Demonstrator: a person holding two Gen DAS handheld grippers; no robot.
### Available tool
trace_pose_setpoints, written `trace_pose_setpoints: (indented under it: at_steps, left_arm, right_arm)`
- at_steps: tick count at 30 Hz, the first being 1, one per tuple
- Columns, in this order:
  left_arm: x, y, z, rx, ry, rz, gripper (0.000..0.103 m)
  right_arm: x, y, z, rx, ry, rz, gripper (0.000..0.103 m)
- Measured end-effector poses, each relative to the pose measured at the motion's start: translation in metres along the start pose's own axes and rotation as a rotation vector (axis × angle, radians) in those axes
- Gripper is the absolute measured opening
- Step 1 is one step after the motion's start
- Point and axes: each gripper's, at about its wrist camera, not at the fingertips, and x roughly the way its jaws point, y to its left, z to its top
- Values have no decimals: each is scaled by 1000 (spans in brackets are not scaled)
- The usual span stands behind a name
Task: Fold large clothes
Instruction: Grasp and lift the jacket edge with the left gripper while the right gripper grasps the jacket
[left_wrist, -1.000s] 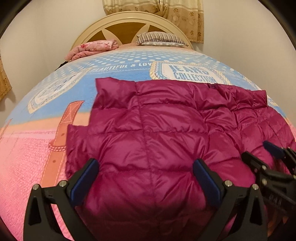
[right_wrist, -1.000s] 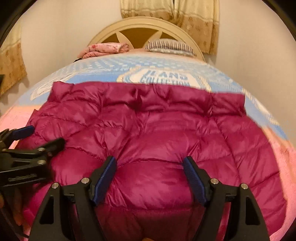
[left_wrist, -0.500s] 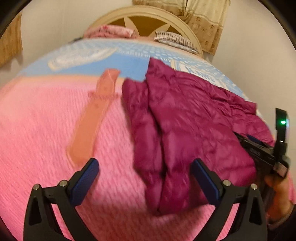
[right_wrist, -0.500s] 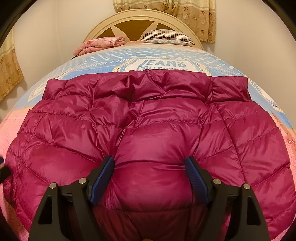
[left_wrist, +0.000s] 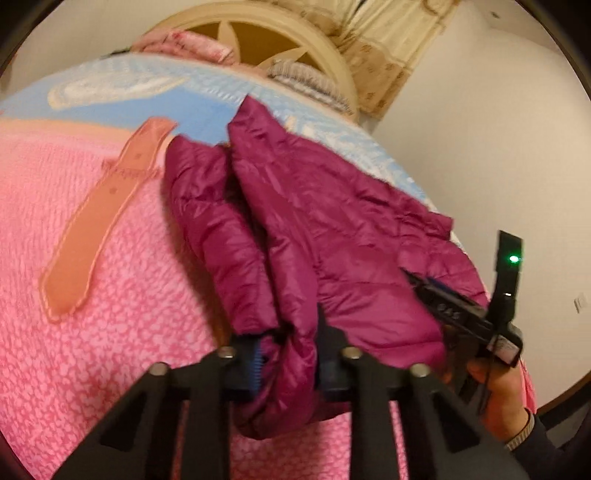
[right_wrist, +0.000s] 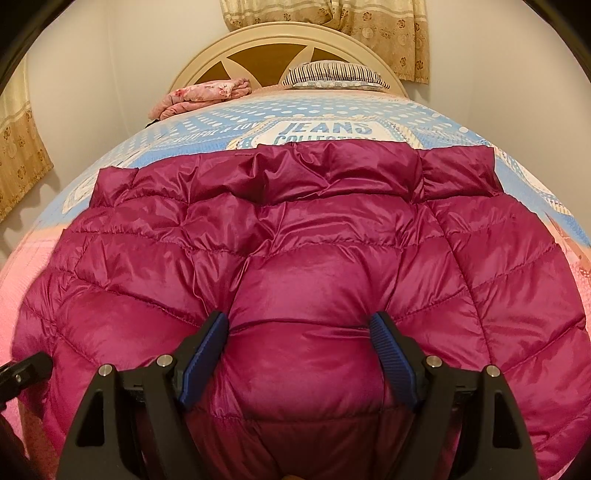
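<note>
A: What has the left claw (left_wrist: 288, 360) got?
B: Its fingers are pinched on a bunched edge of the magenta quilted down jacket (left_wrist: 332, 240).
A: And the right claw (right_wrist: 299, 354)?
B: Spread wide, pads pressing into the puffy fabric, gripping nothing.
A: Where's the jacket?
B: Spread glossy on the bed's pink-and-blue bedspread (right_wrist: 221, 122), collar towards the headboard (right_wrist: 207, 62).
</note>
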Motion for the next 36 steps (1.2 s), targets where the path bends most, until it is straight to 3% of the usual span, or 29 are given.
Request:
trace_pose_setpoints:
  at_steps: [9, 13, 15, 17, 21, 25, 29, 36]
  left_arm:
    - [-47, -43, 27, 69, -129, -113, 13]
    - [-53, -59, 33, 87, -131, -161, 13]
    - [-48, -75, 34, 113, -127, -156, 13]
    - [-49, -91, 36, 140, -137, -166, 13]
    - [-58, -127, 42, 231, -155, -214, 13]
    - [-43, -181, 45, 390, -152, -186, 13]
    - [-19, -226, 35, 511, -135, -172, 13]
    - [32, -254, 13, 612, -89, -212, 13]
  right_arm:
    - [-19, -5, 3, -32, 29, 39, 80]
    - [-34, -22, -2, -14, 29, 42, 80]
    - [-25, -18, -9, -45, 64, 49, 80]
    - [-23, -9, -13, -104, 46, 21, 80]
    - [-26, -25, -11, -29, 50, 106, 80]
    - [-38, -53, -12, 44, 51, 195, 80]
    - [-59, -78, -18, 73, 20, 224, 80]
    - [-110, -168, -16, 261, -81, 146, 80]
